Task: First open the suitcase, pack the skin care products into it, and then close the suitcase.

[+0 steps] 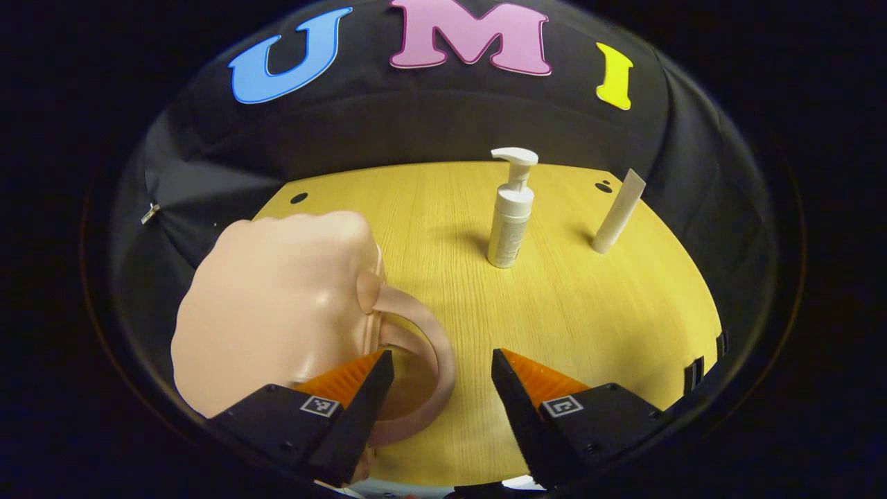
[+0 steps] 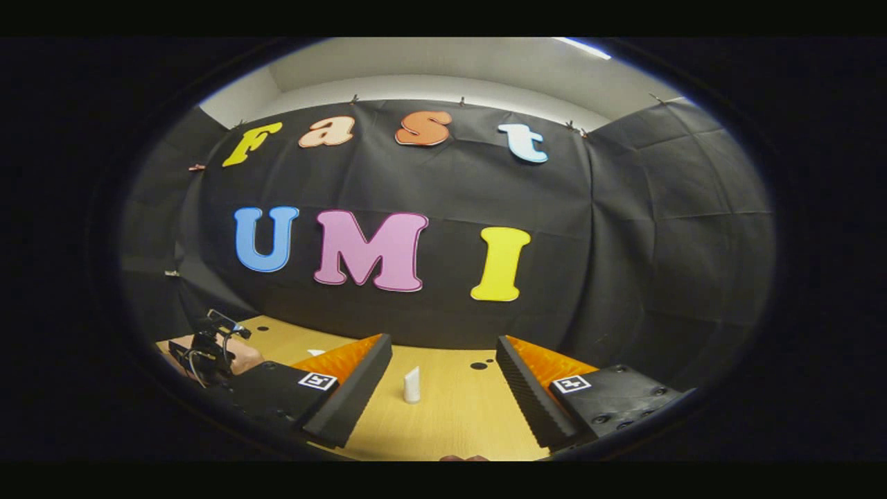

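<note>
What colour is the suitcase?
Pale pink suitcase, handle included; clearest in the left gripper view.

Black cloth forms the booth walls, creased and clipped along its top edge. A pale wall and ceiling with a light strip show above. The wooden table has dark holes near its far corners.

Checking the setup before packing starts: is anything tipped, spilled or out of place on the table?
Nothing stands out. The pump bottle and the white tube both stand upright and apart on the wooden table, with no spill visible. The pink suitcase sits closed by the left gripper.
</note>
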